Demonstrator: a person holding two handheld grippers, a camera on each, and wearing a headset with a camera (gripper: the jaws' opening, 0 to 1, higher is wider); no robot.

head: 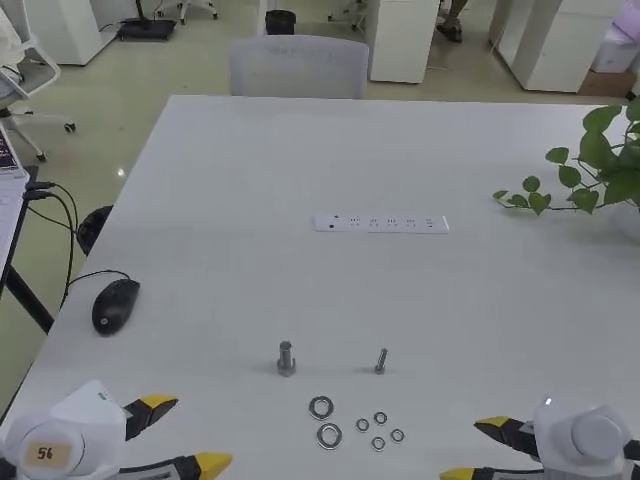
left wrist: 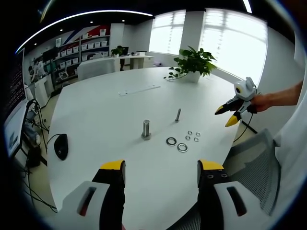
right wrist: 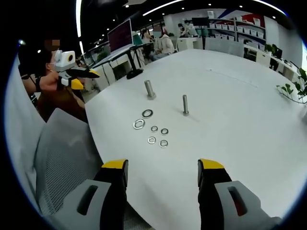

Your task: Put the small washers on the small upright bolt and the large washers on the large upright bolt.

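Observation:
On the white table [head: 300, 170] a large upright bolt [head: 286, 358] stands left of a small upright bolt [head: 381, 361]. In front of them lie two large washers [head: 324, 421] and several small washers [head: 380, 430]. The left gripper view has the large bolt [left wrist: 146, 129], small bolt [left wrist: 178, 115] and washers [left wrist: 182, 141] ahead. My left gripper [head: 180, 435] is open at the lower left edge of the table, holding nothing. My right gripper [head: 478, 448] is open at the lower right, also holding nothing. Both stand well apart from the washers [right wrist: 151, 127].
A white power strip [head: 381, 223] lies across the middle of the table. A black mouse [head: 115, 304] with its cable sits at the left edge. A green plant [head: 590, 165] stands at the right. A grey chair [head: 298, 66] is at the far side.

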